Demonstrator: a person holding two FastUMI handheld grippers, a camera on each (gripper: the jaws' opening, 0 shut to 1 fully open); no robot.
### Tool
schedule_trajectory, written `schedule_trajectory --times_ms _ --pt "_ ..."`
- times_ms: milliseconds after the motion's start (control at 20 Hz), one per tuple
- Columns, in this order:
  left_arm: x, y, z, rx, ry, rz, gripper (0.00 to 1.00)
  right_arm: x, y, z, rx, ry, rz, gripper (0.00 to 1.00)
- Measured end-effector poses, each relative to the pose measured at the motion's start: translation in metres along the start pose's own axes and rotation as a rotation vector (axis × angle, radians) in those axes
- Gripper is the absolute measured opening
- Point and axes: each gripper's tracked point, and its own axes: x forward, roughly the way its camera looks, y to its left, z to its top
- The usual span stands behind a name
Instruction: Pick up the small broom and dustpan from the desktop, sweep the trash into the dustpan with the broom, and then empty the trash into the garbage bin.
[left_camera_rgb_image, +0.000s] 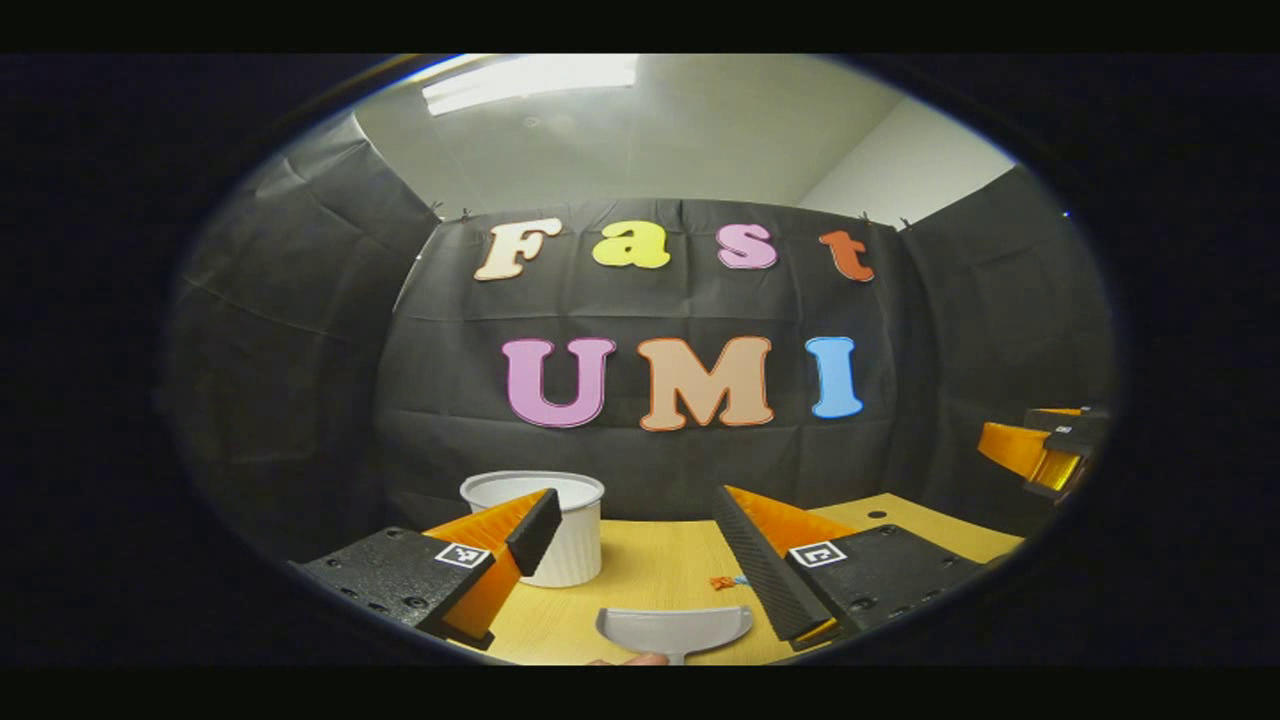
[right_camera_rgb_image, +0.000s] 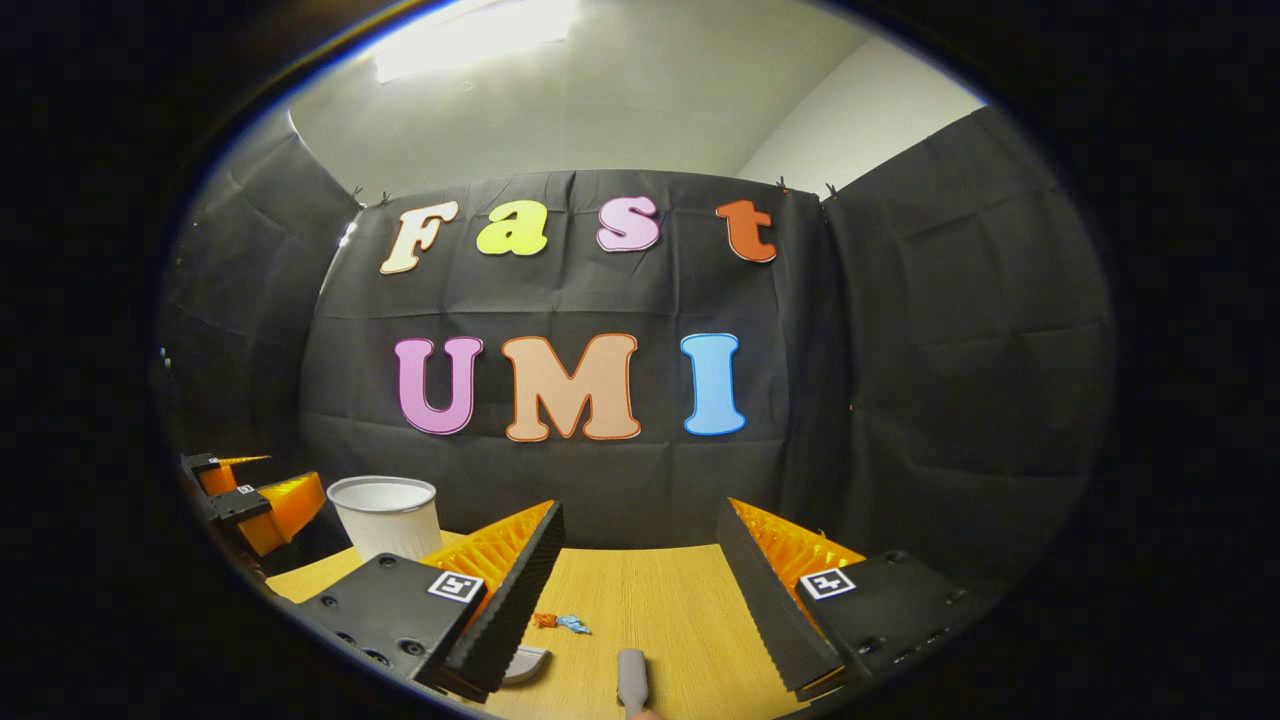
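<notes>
While dustpan (left_camera_rgb_image: 673, 630) shows whole, broom (right_camera_rgb_image: 632, 682) appears elsewhere.

The left gripper (left_camera_rgb_image: 640, 550) was held level, its jaws spread wide apart and gripping nothing. The right gripper (right_camera_rgb_image: 640, 580) was held likewise, fingers wide and bare, beside it.

Dim booth, lit from above.
Glare from a ceiling light (left_camera_rgb_image: 530, 80) at top left in both views, blown out to white in the right gripper view. Dark cloth walls (right_camera_rgb_image: 950, 330) soaking up light; desk (left_camera_rgb_image: 650, 570) evenly lit, shadows soft. Strong fisheye bending and darkening toward edges; mild softness throughout.
</notes>
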Motion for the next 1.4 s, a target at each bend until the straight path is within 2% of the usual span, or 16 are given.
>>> schedule_trajectory --times_ms 550,950,1200,1400 --pt "-0.003 -0.006 0.002 0.025 0.005 0.014 0.93 0.003 0.002 0.001 -0.01 -0.005 0.042 0.98" --pt "-0.006 -0.021 -0.001 0.042 0.019 0.029 0.92 0.005 -0.006 -0.016 -0.017 0.033 0.09 0.98" --pt "-0.007 -0.033 -0.013 0.065 0.05 0.049 0.93 0.006 -0.016 -0.04 -0.05 0.072 0.14 0.99" --pt "-0.012 -0.039 -0.044 0.12 0.139 0.037 0.93 0.01 -0.02 -0.079 -0.038 0.187 0.182 0.99"
